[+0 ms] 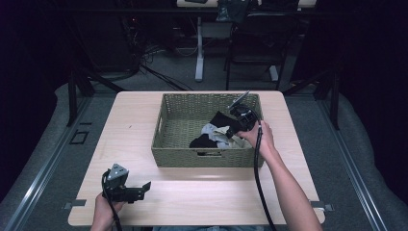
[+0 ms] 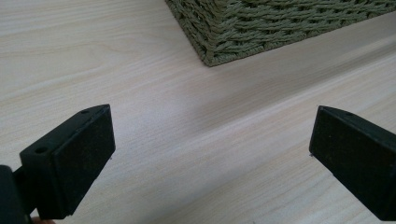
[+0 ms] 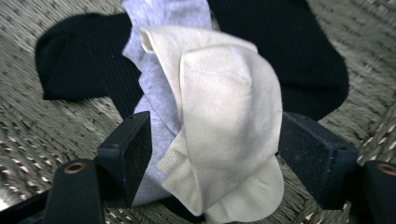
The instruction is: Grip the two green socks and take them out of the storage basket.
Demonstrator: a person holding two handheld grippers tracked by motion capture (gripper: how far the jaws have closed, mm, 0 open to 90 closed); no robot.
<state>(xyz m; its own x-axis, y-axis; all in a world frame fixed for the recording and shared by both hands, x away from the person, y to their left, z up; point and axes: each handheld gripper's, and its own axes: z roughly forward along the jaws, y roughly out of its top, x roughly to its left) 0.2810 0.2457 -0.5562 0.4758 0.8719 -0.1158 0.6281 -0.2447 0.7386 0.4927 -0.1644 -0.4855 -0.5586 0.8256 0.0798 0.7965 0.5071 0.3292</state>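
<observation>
We work in a dark room with a grey floor, where table legs and loose cables show far behind. Our light wooden table [image 1: 192, 197] fills the middle. On its far half sits a woven olive basket [image 1: 173, 156], its near wall between us and the socks inside. In its right part lie a black sock [image 3: 70, 56], a grey sock [image 3: 159, 84] and, on top, a cream sock [image 3: 224, 116]. Our right gripper [image 1: 230, 131] reaches down into the basket; its jaws sit on either side of the cream and grey socks, against the cloth, though we cannot tell whether they squeeze it yet. Our left gripper [image 1: 144, 188] rests low at the near left of the table, jaws wide apart over bare wood, well short of the basket.
</observation>
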